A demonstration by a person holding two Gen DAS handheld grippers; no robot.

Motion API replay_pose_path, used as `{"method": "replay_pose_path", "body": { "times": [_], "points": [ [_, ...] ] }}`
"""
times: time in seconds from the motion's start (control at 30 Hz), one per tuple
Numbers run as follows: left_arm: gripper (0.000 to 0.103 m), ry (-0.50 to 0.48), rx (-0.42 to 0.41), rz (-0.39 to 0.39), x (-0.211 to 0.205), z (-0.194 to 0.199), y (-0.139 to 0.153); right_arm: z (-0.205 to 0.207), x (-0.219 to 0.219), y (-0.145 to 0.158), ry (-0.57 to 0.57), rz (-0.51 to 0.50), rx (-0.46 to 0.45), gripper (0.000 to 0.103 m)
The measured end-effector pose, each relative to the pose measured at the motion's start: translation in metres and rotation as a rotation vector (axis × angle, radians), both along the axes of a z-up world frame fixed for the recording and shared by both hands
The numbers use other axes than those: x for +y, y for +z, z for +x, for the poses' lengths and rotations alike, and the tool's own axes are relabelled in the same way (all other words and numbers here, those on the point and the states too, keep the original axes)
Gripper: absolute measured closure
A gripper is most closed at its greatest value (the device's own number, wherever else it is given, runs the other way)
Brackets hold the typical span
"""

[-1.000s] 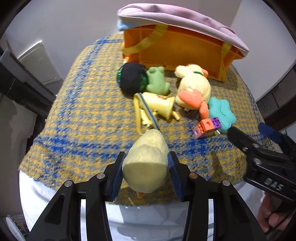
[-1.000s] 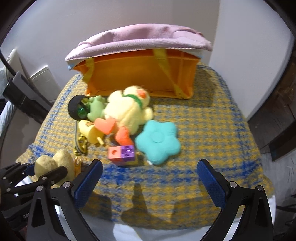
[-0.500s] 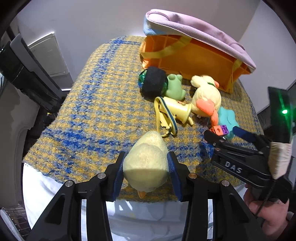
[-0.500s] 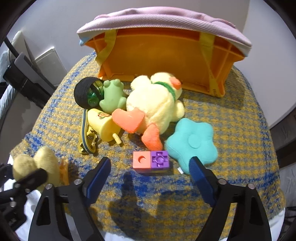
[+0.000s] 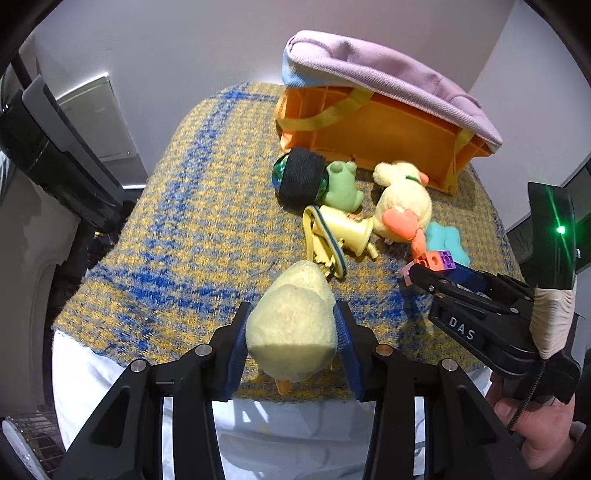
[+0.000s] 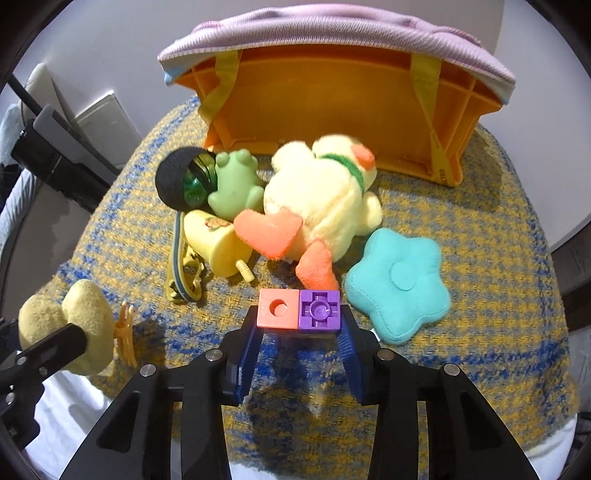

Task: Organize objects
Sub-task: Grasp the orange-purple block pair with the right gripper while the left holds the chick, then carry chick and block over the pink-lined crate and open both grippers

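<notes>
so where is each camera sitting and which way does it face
Left wrist: sits on the left gripper, facing along its fingers over the checked blanket toward the orange basket; it shows its own jaws clamped on the small yellow plush, plus the right gripper and the holding hand.
Right wrist: sits on the right gripper, facing the basket; its jaws flank the pink and purple block, contact unclear.
Shared: block, basket, big duck plush, small plush.

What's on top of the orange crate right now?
A pink-lilac cushion lies across the orange crate, overhanging both ends. It hides the crate's open top, so the contents cannot be seen.
</notes>
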State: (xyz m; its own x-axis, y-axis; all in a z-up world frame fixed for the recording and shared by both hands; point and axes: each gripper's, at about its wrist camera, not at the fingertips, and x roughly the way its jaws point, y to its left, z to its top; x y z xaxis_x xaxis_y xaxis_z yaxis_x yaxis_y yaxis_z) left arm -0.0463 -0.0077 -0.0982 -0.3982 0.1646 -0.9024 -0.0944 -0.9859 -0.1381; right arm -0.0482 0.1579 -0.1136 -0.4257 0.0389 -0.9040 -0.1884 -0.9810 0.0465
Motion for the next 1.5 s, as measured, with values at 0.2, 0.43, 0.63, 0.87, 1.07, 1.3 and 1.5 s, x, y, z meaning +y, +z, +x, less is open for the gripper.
{"method": "replay_pose_path", "body": {
  "times": [0.2, 0.43, 0.63, 0.87, 1.07, 1.3, 1.5],
  "points": [
    [0.06, -0.013, 0.041, -0.009, 0.007, -0.003, 0.021, 0.005, 0.008, 0.023, -0.013, 0.005, 0.046, 0.063],
    [0.06, -0.047, 0.083, -0.02, 0.023, -0.007, 0.043, 0.006, 0.021, 0.047, -0.03, 0.017, 0.098, 0.063],
    [0.06, -0.069, 0.125, -0.025, 0.034, -0.016, 0.063, 0.007, 0.028, 0.07, -0.038, 0.035, 0.143, 0.063],
    [0.06, -0.087, 0.187, -0.034, 0.044, -0.035, 0.09, 0.0, 0.036, 0.099, -0.041, 0.056, 0.198, 0.063],
    [0.06, -0.104, 0.222, -0.029, 0.052, -0.055, 0.109, -0.013, 0.041, 0.123, -0.042, 0.083, 0.243, 0.063],
    [0.06, -0.12, 0.278, -0.026, 0.06, -0.08, 0.132, -0.032, 0.053, 0.15, -0.046, 0.111, 0.291, 0.063],
    [0.06, -0.137, 0.325, -0.025, 0.07, -0.101, 0.149, -0.052, 0.064, 0.167, -0.049, 0.129, 0.317, 0.063]
  ]
}}
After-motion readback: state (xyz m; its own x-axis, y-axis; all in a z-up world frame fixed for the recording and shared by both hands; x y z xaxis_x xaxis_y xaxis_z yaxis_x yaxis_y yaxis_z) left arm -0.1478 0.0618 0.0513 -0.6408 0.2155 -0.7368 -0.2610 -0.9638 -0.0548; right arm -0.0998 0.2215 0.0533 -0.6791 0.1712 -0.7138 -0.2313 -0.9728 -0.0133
